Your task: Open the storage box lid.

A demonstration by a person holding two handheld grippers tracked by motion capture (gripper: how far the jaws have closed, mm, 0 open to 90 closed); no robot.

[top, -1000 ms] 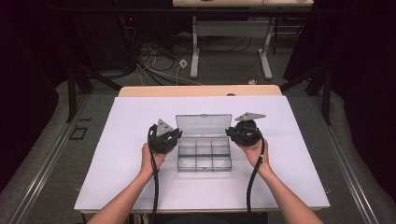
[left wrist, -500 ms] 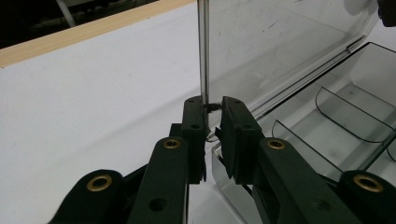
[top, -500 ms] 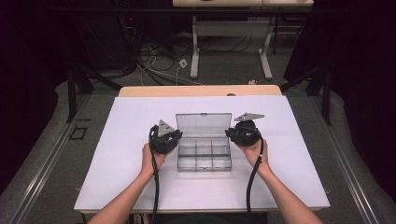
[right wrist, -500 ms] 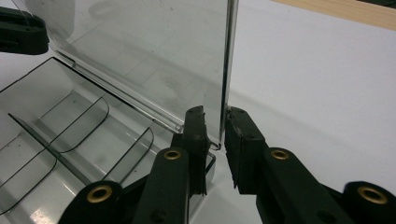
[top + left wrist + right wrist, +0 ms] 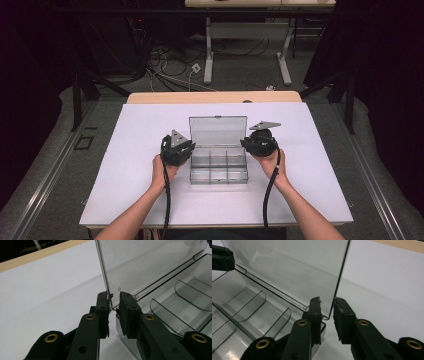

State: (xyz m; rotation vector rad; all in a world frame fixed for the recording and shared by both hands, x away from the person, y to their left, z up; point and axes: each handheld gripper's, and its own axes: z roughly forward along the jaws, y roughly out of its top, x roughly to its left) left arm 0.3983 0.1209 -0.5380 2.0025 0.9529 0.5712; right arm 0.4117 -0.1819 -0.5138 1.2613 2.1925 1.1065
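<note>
Left hand (image 5: 161,170) sits on the table (image 5: 125,165), just left of the box (image 5: 218,181), holding the left gripper (image 5: 187,147). Its tips are at the box's rear-left corner.

In the left gripper view, the left gripper (image 5: 114,296) has a narrow gap between its jaws, so it isn't clamped. The lid's (image 5: 150,262) bottom corner, by the hinge, sits in that gap. The lid edge runs close along one pad, maybe touching it. The other pad stands clear of it. Call it open, straddling the lid edge.

The box is clear plastic and sits mid-table, between the two grippers. Its lid (image 5: 218,131) is swung open and stands roughly upright at the back. The tray faces the person, and its dividers (image 5: 162,312) split it into compartments. Nothing shows in the ones in view.

The right gripper (image 5: 246,145) mirrors the left, at the box's rear-right corner, and the right hand (image 5: 272,162) rests on the table beside the box. In the right gripper view, the right gripper (image 5: 327,302) has just been opening a little. The lid's lower corner (image 5: 328,315) is between its jaws, with a gap on at least one side, so the pads aren't pressing. Open as well.

A cable trails from each gripper back along its forearm.
</note>
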